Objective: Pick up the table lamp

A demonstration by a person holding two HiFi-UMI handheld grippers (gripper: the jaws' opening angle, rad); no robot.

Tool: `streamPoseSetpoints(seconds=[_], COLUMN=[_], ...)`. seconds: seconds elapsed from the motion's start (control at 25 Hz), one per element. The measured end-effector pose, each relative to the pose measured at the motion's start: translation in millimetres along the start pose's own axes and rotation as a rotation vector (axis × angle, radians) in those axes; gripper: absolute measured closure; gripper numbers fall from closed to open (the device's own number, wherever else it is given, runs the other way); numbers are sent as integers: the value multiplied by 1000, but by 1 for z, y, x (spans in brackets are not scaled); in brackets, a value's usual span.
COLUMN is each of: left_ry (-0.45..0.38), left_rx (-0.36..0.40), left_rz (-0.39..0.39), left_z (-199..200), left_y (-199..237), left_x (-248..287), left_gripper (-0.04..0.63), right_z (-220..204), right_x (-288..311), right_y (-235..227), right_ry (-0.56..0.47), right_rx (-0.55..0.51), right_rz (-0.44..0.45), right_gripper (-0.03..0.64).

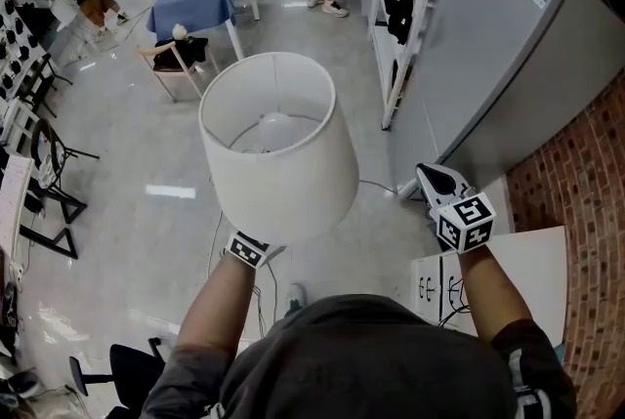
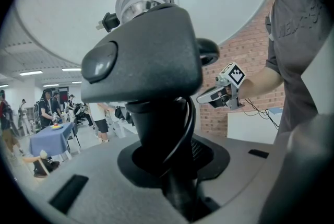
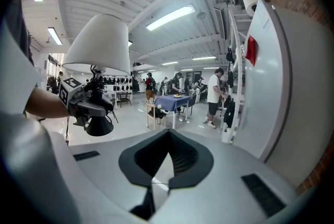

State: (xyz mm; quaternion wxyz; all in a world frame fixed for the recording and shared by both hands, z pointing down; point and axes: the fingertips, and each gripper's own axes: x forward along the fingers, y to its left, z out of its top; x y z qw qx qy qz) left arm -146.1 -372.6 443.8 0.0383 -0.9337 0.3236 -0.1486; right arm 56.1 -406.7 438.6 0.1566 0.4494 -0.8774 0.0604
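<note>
Left gripper (image 3: 93, 103) jaws clamp table lamp (image 1: 278, 148) stem; right gripper (image 1: 436, 179) jaws together, empty

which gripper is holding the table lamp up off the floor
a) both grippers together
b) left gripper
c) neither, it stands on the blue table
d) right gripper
b: the left gripper is clamped on the dark stem of the table lamp under its white shade, while the right gripper is off to the side with nothing between its jaws.

Left hand-held gripper (image 1: 249, 249) clamped — right hand-held gripper (image 1: 437, 181) (forearm extended) seemingly closed.
</note>
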Motion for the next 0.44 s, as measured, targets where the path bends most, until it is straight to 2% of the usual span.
streamPoseSetpoints(seconds=[0.44], left_ry=[9], left_rx=[-4], left_rz=[-2], left_z=[-1], left_y=[0], left_x=[0], left_gripper=[486], right_z=[0], right_x=[-1], right_y=[0], right_ry=[7], right_rx=[-5], right_rz=[6], right_gripper=[624])
